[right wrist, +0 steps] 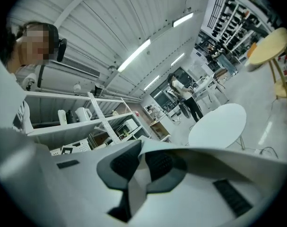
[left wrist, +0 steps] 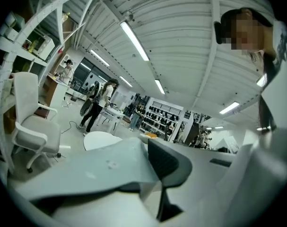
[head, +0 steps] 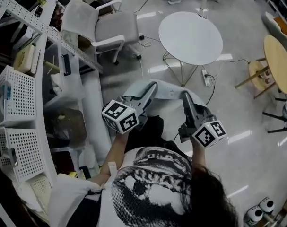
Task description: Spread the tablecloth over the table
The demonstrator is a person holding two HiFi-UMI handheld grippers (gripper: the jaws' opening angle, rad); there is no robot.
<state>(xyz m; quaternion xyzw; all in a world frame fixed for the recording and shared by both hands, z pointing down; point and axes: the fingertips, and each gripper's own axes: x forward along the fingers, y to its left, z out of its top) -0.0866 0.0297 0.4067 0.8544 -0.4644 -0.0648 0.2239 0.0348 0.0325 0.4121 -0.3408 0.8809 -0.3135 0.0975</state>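
Note:
A pale grey tablecloth (head: 168, 90) hangs bunched in the air between my two grippers, in front of the person's body. My left gripper (head: 150, 91) is shut on its left edge; in the left gripper view the tablecloth (left wrist: 98, 170) lies pinched against the dark pad (left wrist: 170, 161). My right gripper (head: 185, 97) is shut on the right edge, and in the right gripper view a fold of tablecloth (right wrist: 135, 178) sits squeezed between the pads (right wrist: 118, 163). The round white table (head: 190, 37) stands bare a little way ahead on the floor, also visible as the table (left wrist: 99, 139) and the table (right wrist: 219, 125).
A white office chair (head: 105, 25) stands left of the table. White shelving with perforated baskets (head: 18, 96) runs along the left. A power strip with cables (head: 205, 77) lies under the table. A round wooden table (head: 280, 63) is at the right. People stand far off (left wrist: 98, 103).

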